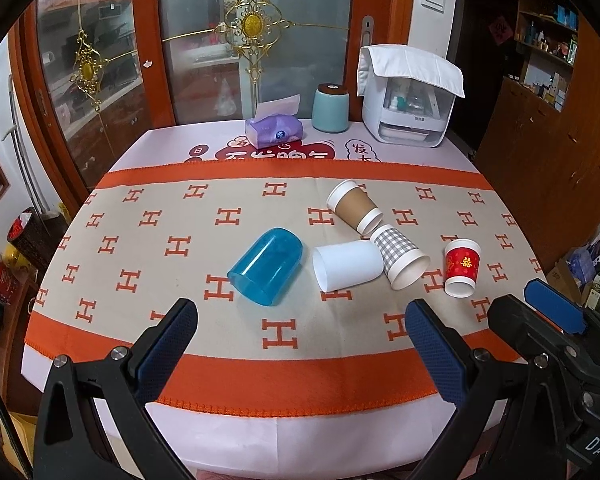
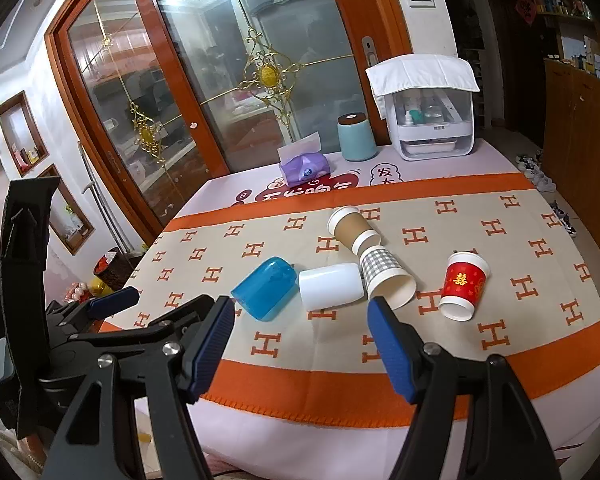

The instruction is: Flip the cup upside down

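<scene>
Both jaws stand wide apart and empty: the left gripper [image 1: 300, 344] and right gripper [image 2: 300, 340] hover above the near edge of the blanket [image 1: 236, 336]. Five cups lie tipped on it, the blue cup [image 1: 266, 266] and white cup [image 1: 346, 264] nearest.

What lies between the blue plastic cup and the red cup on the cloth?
Between the blue cup and the red cup lie the white cup and the checked cup, both on their sides and touching; both wrist views show it.
</scene>
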The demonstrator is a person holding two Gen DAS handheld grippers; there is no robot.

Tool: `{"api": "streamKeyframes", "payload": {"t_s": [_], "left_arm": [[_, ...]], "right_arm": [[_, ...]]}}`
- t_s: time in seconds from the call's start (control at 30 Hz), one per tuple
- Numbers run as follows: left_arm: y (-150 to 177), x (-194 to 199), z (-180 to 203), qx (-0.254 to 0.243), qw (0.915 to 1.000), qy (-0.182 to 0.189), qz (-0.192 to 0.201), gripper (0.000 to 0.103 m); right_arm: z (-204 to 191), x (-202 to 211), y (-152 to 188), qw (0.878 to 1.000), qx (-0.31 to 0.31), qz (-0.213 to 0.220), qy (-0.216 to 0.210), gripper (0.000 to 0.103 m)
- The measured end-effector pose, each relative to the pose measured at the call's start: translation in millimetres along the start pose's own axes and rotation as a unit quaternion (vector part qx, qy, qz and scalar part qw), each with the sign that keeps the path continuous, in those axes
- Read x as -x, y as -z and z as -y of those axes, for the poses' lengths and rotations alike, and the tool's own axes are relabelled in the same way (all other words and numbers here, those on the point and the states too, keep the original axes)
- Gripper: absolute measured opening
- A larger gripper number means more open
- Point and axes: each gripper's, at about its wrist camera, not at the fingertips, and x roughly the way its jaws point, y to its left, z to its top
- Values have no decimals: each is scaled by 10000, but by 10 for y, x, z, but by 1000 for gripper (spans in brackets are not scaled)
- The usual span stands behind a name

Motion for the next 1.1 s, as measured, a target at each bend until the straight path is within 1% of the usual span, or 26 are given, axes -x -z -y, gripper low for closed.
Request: {"api": "streamKeyframes", "payload": {"t_s": [0.5, 0.67, 0.87, 1.1], "left_arm": [[-20, -113, -31, -4, 9998, 31, -194, 102], [-46, -155, -62, -20, 9995, 190, -261, 102], [-127, -251, -167, 97, 9992, 268, -294, 102], [-280, -424, -270, -24, 9992, 213, -347, 102]], "right_arm": [[29, -39, -11, 10000, 11, -50, 46, 69], [-5, -75, -50, 9999, 59, -74, 65, 69], [-25, -155, -172, 9999, 72, -115, 76, 69], [-5, -306, -364, 9996, 66, -197, 216, 69]]}}
